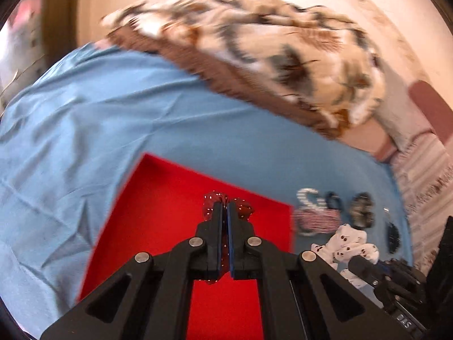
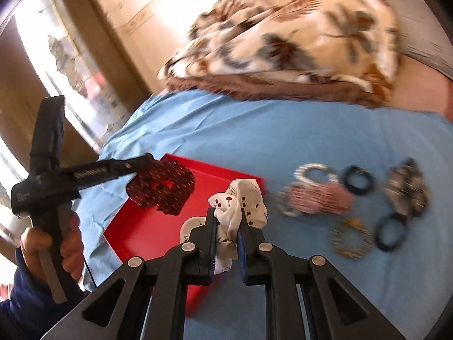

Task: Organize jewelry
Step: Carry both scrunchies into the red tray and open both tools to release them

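My left gripper (image 1: 227,206) is shut on a dark red dotted scrunchie (image 1: 243,209) and holds it above the red tray (image 1: 158,198). In the right wrist view the left gripper (image 2: 147,161) comes in from the left with that scrunchie (image 2: 161,187) hanging over the red tray (image 2: 147,226). My right gripper (image 2: 228,212) is shut on a white cherry-print scrunchie (image 2: 246,201), held just above the tray's right edge. It also shows in the left wrist view (image 1: 345,245).
Several more scrunchies and hair ties lie on the blue sheet (image 2: 283,130): a pink striped one (image 2: 320,199), a black tie (image 2: 358,180), a brown patterned one (image 2: 407,191). A folded floral blanket (image 2: 297,42) lies beyond.
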Tool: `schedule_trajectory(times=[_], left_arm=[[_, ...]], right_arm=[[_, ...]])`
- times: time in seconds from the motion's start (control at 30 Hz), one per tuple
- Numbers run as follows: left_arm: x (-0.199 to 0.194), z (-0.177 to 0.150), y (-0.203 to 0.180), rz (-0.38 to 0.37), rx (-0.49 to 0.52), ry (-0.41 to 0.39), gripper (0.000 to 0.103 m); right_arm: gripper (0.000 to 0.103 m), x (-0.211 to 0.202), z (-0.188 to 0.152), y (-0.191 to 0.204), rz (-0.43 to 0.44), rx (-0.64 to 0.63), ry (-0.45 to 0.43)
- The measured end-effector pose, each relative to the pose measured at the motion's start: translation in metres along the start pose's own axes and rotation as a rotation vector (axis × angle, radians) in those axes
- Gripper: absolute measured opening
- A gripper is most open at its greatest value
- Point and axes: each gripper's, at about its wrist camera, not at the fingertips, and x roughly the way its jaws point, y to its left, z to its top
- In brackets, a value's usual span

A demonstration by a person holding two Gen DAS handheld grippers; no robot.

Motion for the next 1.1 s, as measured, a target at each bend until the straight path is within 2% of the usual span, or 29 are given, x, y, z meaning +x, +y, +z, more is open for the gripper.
schedule_trajectory(times=[0.17,0.43,0.5,0.57,0.63,0.7,0.73,0.93,1.1], left_arm=[[0.023,0.009,0.044,0.045,-0.055,0.019,0.003],[0.041,0.022,0.058,0.101,-0.066,-0.002,0.004],[0.043,0.026,0.061,0.101,-0.083,-0.004,0.012],[0.040,0.026,0.063,0.097,-0.100,-0.010,0.036],[0.033,0.026,0.062,0.107,-0.107,-0.036,0.044],[0.025,0.026,0.060,0.115,-0.107,-0.052,0.045],[0.020,0.026,0.059,0.113,-0.110,-0.058,0.046],[-0.017,0.025,0.039,0.115,-0.114,-0.127,0.052],[-0.037,0.015,0.000,0.105,-0.052,-0.152,0.053]], right_arm=[[0.014,0.057,0.013,0.021,0.006,-0.040,0.053],[0.016,0.104,0.018,0.025,-0.032,-0.067,0.098],[0.017,0.107,0.017,0.027,-0.055,-0.085,0.097],[0.022,0.110,0.018,0.025,-0.064,-0.088,0.099],[0.044,0.107,0.018,0.023,-0.057,-0.080,0.093],[0.059,0.099,0.019,0.022,-0.058,-0.081,0.065],[0.063,0.094,0.020,0.022,-0.059,-0.084,0.052],[0.065,0.058,0.022,0.018,-0.053,-0.067,0.000],[0.068,0.018,0.012,0.000,-0.067,-0.019,-0.039]])
